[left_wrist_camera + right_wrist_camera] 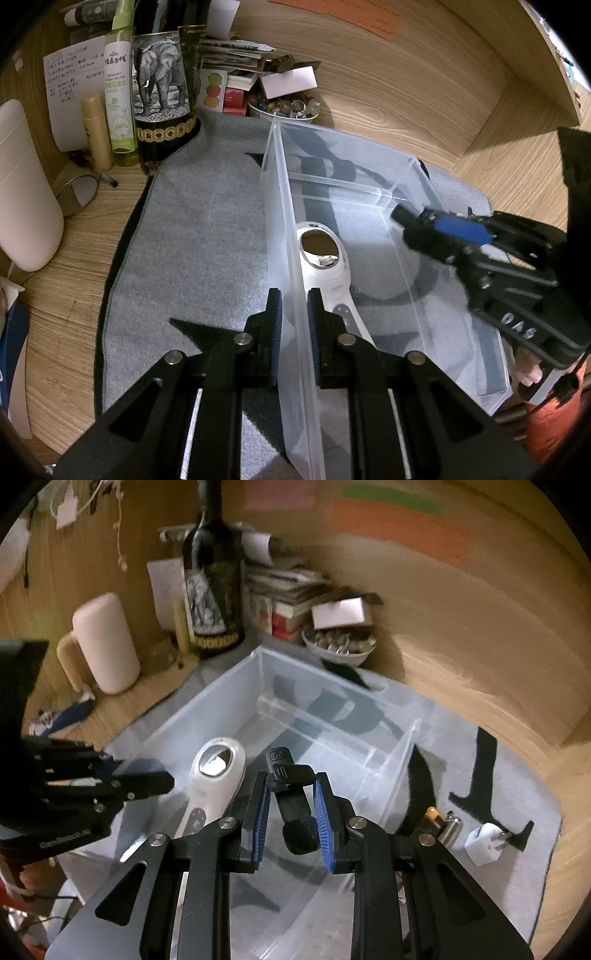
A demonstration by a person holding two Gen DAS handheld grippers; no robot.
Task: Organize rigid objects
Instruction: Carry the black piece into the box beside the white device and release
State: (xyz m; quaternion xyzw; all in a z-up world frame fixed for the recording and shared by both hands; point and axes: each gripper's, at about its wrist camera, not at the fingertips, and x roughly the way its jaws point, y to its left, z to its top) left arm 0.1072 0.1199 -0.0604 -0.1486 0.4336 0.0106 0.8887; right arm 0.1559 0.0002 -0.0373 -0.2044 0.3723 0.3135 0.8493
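I am seeing, at far left on the wooden desk [424,110], a white rounded canister [22,192] standing beside a pale green bottle [120,99] and a dark wine bottle with an elephant label [160,88]; a small bowl of trinkets [284,109] is sitting behind the grey mat [195,229]. My left gripper [294,325] is pinching the near-left wall of the clear plastic bin [284,206], one finger outside and one inside, jaws narrow on that wall; a white handheld device with an oval opening [321,254] is lying on the bin floor just inside. My right gripper [291,812] is hanging over the bin, its blue pads [261,819] standing fairly narrow around a black clip-on microphone with a foam tip [291,805]; the pads seem to be touching its sides, so I am taking it as held. Further right on the mat, outside the bin, a small metal cylinder [452,827] and a white plug adapter [484,843] are lying close together.
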